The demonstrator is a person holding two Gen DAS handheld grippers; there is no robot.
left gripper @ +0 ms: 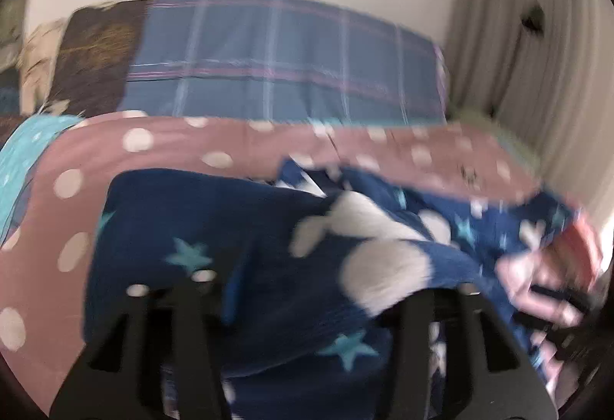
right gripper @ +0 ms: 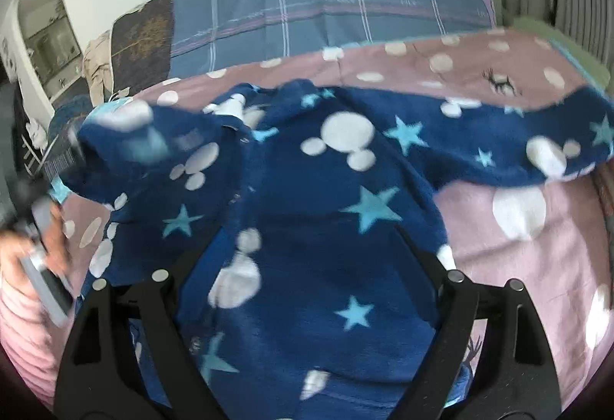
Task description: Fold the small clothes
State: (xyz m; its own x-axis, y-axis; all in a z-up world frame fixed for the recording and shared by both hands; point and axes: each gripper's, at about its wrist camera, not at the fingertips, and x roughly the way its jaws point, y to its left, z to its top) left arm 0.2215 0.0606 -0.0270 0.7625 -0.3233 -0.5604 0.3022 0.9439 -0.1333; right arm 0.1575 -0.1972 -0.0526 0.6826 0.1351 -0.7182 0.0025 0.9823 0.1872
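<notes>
Right wrist view: navy fleece garment with white dots and teal stars [right gripper: 326, 197] on the pink spotted bed cover [right gripper: 537, 251], both tools' grip unclear.

Your garment [right gripper: 326, 228] is a small dark-blue fleece piece, printed with light-blue stars and white mouse-head shapes. In the right wrist view it fills the centre and lower frame, crumpled, with one sleeve stretched out to the right edge and a bunched part at upper left. In the left wrist view the garment [left gripper: 230, 247] covers the lower centre, blurred, with a fold rising toward centre right. It lies on pink spotted bedding.
</notes>
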